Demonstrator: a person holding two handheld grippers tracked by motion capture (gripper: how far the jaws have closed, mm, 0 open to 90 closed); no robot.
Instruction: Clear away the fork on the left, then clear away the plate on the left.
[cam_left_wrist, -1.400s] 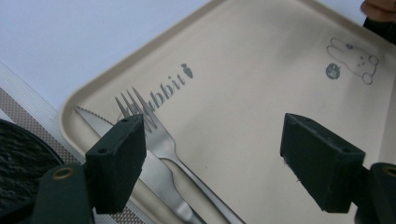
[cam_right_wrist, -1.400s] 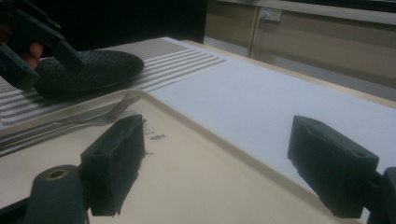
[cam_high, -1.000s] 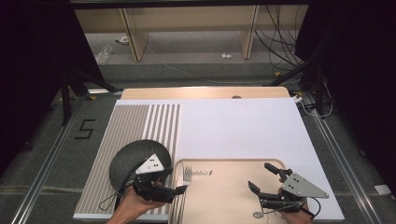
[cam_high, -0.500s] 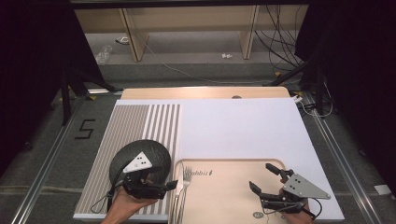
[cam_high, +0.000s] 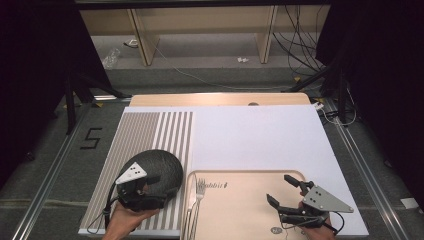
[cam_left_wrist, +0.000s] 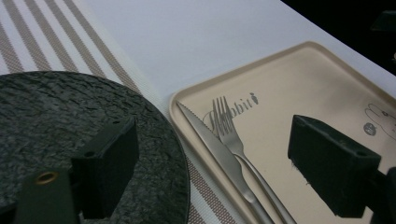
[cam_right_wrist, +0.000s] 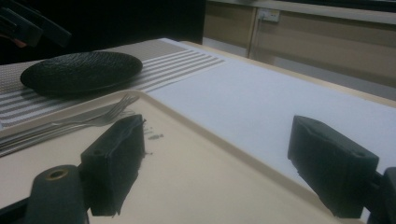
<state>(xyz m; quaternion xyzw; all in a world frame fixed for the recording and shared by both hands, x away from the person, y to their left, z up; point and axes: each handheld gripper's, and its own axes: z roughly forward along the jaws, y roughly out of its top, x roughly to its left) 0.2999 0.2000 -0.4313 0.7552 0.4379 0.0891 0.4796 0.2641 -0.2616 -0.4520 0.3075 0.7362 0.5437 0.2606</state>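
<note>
Left claw (cam_high: 167, 192), jaws wide, over the dark plate (cam_high: 160, 162); right claw (cam_high: 284, 195), jaws wide, above the tray (cam_high: 240, 210) holding fork (cam_high: 199, 192) and knife (cam_left_wrist: 219, 154).

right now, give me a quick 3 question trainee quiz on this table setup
1. True or false: the fork and knife lie side by side at the left end of the tray.
2. What does the dark plate rest on? A) the tray B) the striped mat C) the bare white sheet
3. Fill in: both the left gripper and the right gripper have their jaws ____.

Key: 1 true; 2 B; 3 open
</note>
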